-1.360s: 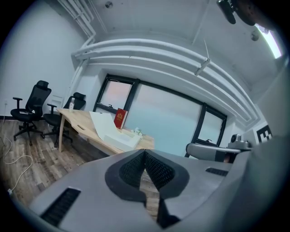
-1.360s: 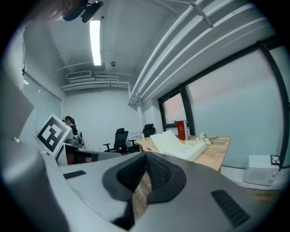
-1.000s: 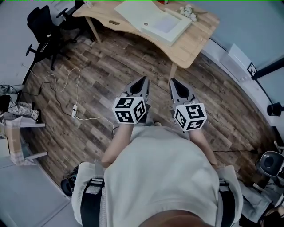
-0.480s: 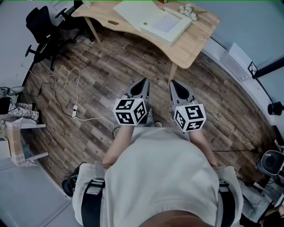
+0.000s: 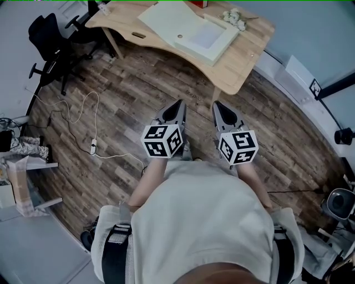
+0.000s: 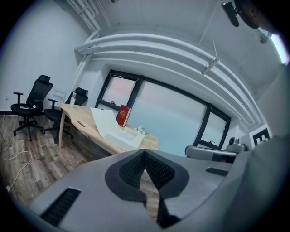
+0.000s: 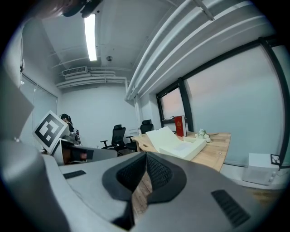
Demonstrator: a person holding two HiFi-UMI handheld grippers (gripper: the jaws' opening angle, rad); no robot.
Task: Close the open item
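Short of the desk, left gripper and right gripper are shut, empty. We should close in, then tip the box lid down.

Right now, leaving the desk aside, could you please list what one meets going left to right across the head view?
black office chair → left hand-held gripper → right hand-held gripper → white box by the wall

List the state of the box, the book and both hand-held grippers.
Box: open, lid tilted back, on the desk.
Book: upright, behind the box.
Left hand-held gripper: shut, empty, short of the desk.
Right hand-held gripper: shut, empty, short of the desk.
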